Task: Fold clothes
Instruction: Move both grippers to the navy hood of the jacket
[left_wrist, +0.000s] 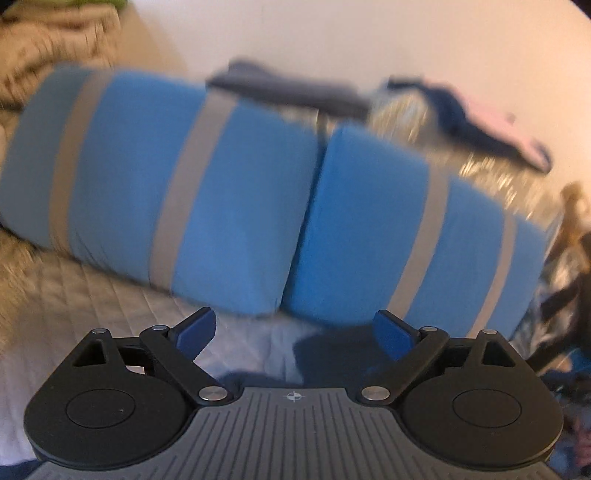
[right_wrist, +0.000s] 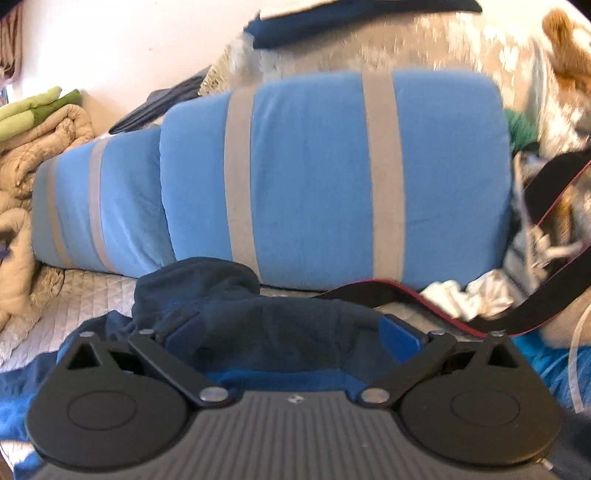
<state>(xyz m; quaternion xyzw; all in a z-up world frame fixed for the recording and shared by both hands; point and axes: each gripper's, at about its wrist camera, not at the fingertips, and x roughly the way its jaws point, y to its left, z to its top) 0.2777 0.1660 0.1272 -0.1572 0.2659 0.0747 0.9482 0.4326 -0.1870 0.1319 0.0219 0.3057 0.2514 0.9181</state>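
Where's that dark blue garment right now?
In the right wrist view, the navy garment lies bunched between the right claw's open fingers, just before the striped pillows.

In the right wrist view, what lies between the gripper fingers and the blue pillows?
A bunched dark blue garment fills that stretch, between the right gripper fingers and up to the blue pillows. A black strap crosses beside it.

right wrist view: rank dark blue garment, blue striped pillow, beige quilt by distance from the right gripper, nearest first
1. Dark blue garment: bunched right between the open fingers of the right gripper.
2. Blue striped pillow: straight ahead, behind the garment.
3. Beige quilt: piled far off at the left edge, beside the wall.
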